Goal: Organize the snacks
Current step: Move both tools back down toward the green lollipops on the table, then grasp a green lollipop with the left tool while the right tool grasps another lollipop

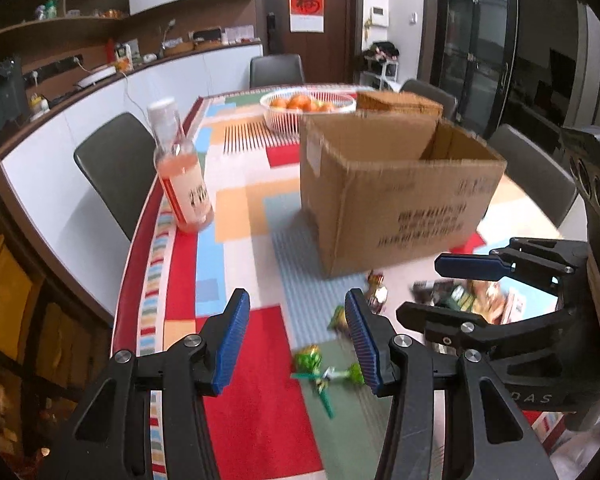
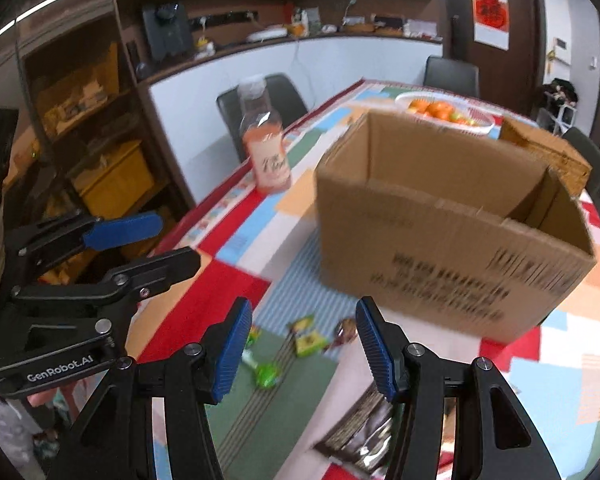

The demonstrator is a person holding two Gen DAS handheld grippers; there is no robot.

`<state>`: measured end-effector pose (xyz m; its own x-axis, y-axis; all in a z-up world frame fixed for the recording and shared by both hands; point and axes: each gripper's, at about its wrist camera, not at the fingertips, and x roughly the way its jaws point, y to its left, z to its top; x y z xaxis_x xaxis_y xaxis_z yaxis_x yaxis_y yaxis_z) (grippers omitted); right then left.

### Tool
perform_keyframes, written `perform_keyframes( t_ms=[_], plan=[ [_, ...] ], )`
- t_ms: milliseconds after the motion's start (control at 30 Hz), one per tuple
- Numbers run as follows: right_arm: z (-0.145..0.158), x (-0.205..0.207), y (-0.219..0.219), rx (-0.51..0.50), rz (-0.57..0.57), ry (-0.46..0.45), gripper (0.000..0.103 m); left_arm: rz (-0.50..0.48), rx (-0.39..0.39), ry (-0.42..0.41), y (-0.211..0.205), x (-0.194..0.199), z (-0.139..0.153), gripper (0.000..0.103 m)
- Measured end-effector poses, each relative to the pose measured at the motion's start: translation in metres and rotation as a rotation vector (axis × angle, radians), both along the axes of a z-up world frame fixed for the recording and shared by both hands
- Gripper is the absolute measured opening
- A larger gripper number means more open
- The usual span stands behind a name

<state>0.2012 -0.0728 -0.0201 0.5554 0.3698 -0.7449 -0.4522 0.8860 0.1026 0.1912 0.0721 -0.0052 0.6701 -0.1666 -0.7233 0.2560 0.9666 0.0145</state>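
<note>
An open cardboard box (image 1: 396, 196) stands on the patchwork tablecloth; it also shows in the right wrist view (image 2: 440, 240). Small wrapped candies lie in front of it: a green one (image 1: 310, 362), another green one (image 2: 266, 374), a yellow-green packet (image 2: 308, 340) and a dark red one (image 2: 346, 330). A pile of snack packets (image 1: 468, 296) lies to the right, and a dark foil packet (image 2: 360, 436) lies under my right gripper. My left gripper (image 1: 298, 344) is open and empty above the candies. My right gripper (image 2: 304, 352) is open and empty above them too.
A bottle of pink drink (image 1: 182, 172) stands near the table's left edge. A white wire basket of oranges (image 1: 308, 108) sits behind the box. Dark chairs (image 1: 116, 168) surround the table. The right gripper shows in the left wrist view (image 1: 452, 288).
</note>
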Motion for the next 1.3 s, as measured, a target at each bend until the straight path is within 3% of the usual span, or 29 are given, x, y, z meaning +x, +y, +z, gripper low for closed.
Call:
perform_keyframes(
  t_ms=[467, 933, 1300],
  plan=[
    [-0.067, -0.005, 0.022, -0.059, 0.072, 0.185, 0.055, -0.034, 0.015, 0.137, 0.009, 0.012, -0.07, 0.049],
    [-0.097, 0.009, 0.036, -0.075, 0.128, 0.246, 0.045, -0.09, -0.003, 0.225, 0.001, 0.034, -0.099, 0.046],
    [-0.102, 0.013, 0.044, -0.084, 0.149, 0.234, 0.033, -0.101, -0.037, 0.285, -0.004, 0.044, -0.108, 0.025]
  ],
)
